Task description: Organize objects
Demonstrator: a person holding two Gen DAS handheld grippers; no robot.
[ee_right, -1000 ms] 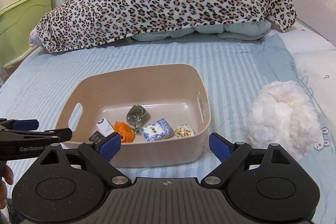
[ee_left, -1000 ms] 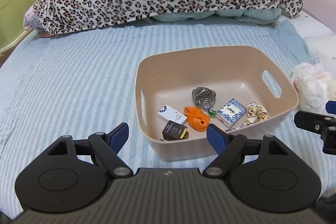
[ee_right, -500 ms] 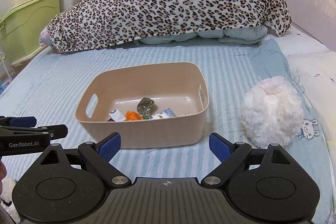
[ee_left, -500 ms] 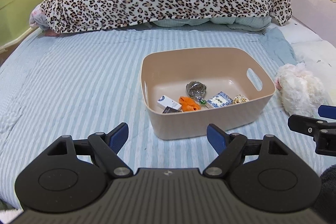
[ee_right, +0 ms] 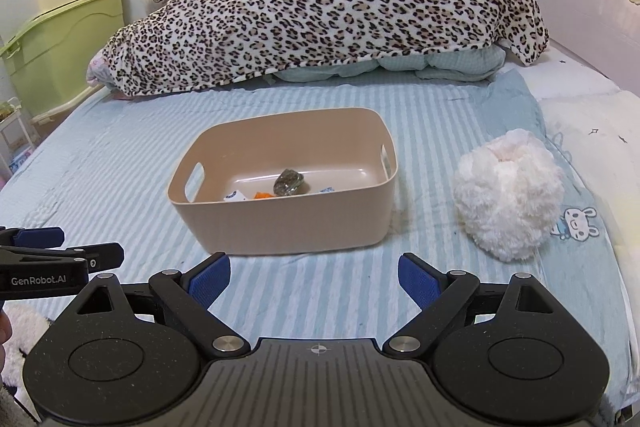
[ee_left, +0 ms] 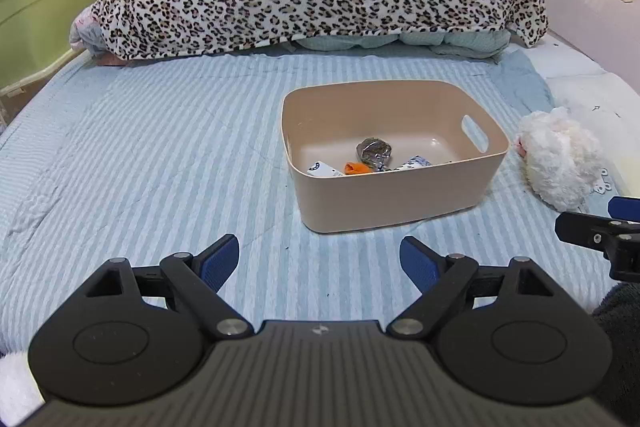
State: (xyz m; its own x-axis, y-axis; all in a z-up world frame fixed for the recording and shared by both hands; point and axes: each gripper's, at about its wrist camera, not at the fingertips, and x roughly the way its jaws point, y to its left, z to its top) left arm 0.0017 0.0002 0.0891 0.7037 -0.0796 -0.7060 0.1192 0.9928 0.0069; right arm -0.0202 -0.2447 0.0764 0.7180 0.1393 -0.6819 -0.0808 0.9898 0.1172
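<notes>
The left gripper [ee_left: 319,259] is hanging low over the bed with its blue pads spread wide and nothing between them; the right gripper [ee_right: 314,277] is doing likewise, jaws apart and empty. The beige bin [ee_right: 280,227] is sitting ahead of both on the striped sheet [ee_left: 160,147], slightly right of the left gripper's line and slightly left of the right one's, its long axis running across the views, handle slots at the short ends; inside it a dark pouch [ee_left: 374,150], an orange item [ee_left: 356,167] and small boxes are lying on the floor. The one loose thing seems to be the white plush toy [ee_right: 508,195], resting on the sheet just right of the bin and apart from it; the right gripper looks nearer to it, so that hand is probably the one to take it. Beyond, a leopard blanket [ee_right: 320,19] is covering the bedding; green drawers [ee_right: 64,55] are standing by the wall at left.
</notes>
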